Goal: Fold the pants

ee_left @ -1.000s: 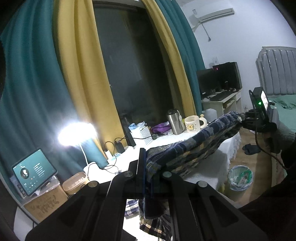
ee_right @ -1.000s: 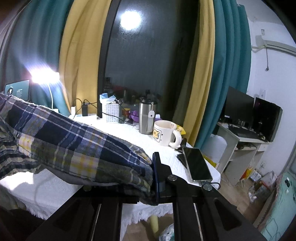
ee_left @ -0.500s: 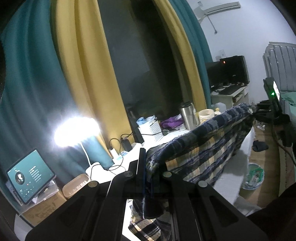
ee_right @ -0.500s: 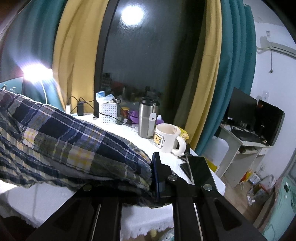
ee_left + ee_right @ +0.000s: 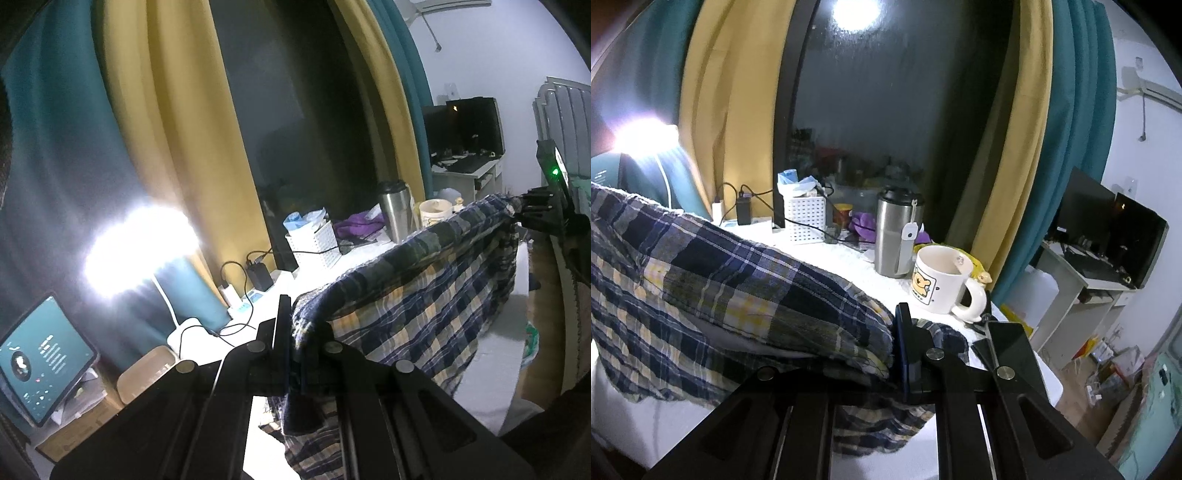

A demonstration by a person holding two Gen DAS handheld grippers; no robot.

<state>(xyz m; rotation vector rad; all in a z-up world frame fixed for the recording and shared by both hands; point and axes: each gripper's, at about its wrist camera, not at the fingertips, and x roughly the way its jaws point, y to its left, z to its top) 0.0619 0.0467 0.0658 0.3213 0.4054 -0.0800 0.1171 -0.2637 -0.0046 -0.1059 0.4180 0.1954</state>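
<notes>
Your left claw (image 5: 295,339) is clamped on one end of the plaid pants (image 5: 424,288), and your right claw (image 5: 899,343) is clamped on the other end. The pants hang stretched between the two, lifted above the white-covered surface (image 5: 846,258), with the lower part draping down toward it.

At the back of the surface, one white perforated basket (image 5: 807,218) holds a crumpled blue-and-white wad; what it is you cannot tell. Just right of it stands one steel tumbler (image 5: 895,236) with a lid on and a tag hanging at its side. One white mug (image 5: 942,280) with a cartoon bear sits touching or just beside the tumbler; nothing shows inside it. One dark phone (image 5: 1008,343) lies at the surface's right edge. One lit tablet (image 5: 40,358) stands at the far left, below one glaring lamp (image 5: 140,247).
</notes>
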